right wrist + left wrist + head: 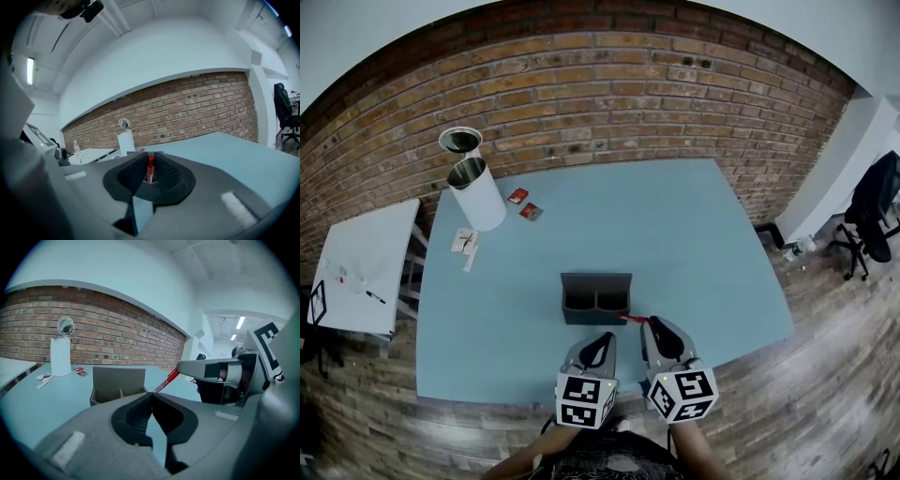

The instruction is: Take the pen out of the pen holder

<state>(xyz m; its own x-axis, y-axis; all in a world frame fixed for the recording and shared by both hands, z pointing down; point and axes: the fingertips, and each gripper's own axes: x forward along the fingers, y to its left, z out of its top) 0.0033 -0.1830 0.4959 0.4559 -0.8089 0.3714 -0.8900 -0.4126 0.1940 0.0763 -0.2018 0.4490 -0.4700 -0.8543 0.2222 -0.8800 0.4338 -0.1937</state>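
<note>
Under the head camera, a blue table (pixel 694 234) meets a brick wall (pixel 609 84). The right gripper (pixel 649 322) pinches the red pen (pixel 633 320) just beside the grey pen holder (pixel 596 298). Left gripper view: the left gripper (pixel 151 394) has its jaws together, empty, with the pen slanting beyond. Right gripper view: jaws clamped on the pen.

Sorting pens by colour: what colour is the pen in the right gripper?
Red pen; clearest in the left gripper view.

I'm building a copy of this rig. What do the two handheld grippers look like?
The left gripper and right gripper match: light grey moulded bodies narrowing to black ribbed tongs, each topped at the rear by a white cube printed with black square markers. No cables show.
</note>
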